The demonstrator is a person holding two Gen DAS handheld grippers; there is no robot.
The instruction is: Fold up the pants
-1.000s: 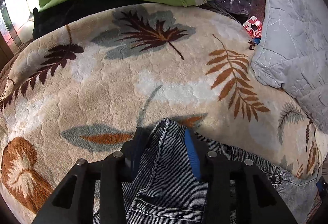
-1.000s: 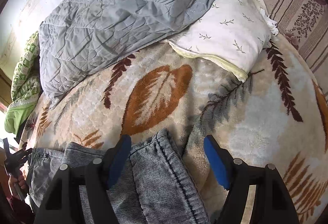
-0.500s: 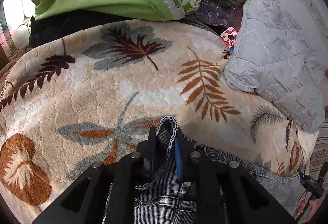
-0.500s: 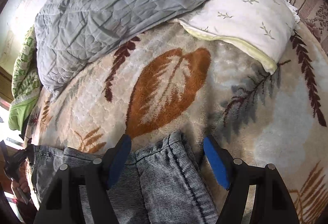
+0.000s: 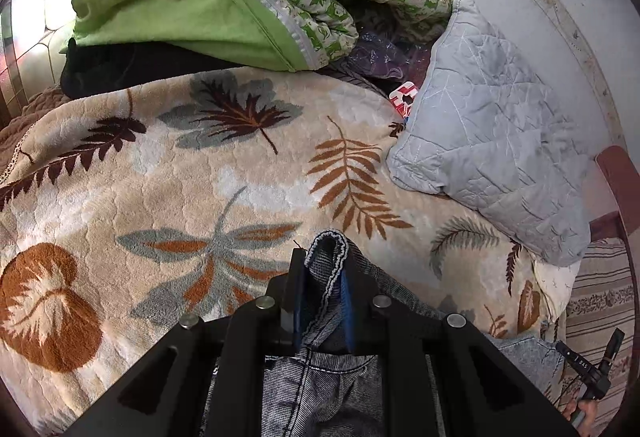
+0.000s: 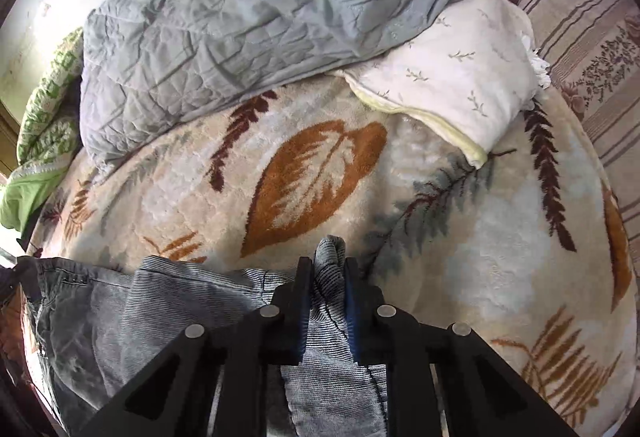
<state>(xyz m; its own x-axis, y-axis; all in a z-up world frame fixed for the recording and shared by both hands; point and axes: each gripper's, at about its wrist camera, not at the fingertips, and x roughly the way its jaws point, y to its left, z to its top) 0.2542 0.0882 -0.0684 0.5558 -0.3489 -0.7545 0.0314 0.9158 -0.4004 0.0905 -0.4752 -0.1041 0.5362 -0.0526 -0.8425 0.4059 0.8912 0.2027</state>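
Grey-blue denim pants (image 6: pixel 168 301) lie across the leaf-patterned beige blanket (image 6: pixel 312 177) on the bed. My left gripper (image 5: pixel 324 269) is shut on the waistband edge of the pants (image 5: pixel 326 249), and that pinched fold stands raised off the blanket (image 5: pixel 160 177). My right gripper (image 6: pixel 326 269) is shut on a leg-hem fold of the pants, its pads pressing the bunched cloth from both sides. The rest of the pants trails back toward the lower left in the right wrist view.
A grey quilt (image 6: pixel 240 17) and a white pillow (image 6: pixel 448 69) lie at the far side. A green patterned duvet (image 5: pixel 240 1) and dark clothes (image 5: pixel 120 65) are heaped at the bed's end. A striped cushion (image 6: pixel 592 37) sits to the right.
My left gripper shut on the waistband and lifted it off the blanket. My right gripper, open around the leg hem in both earlier frames, is now shut on it.
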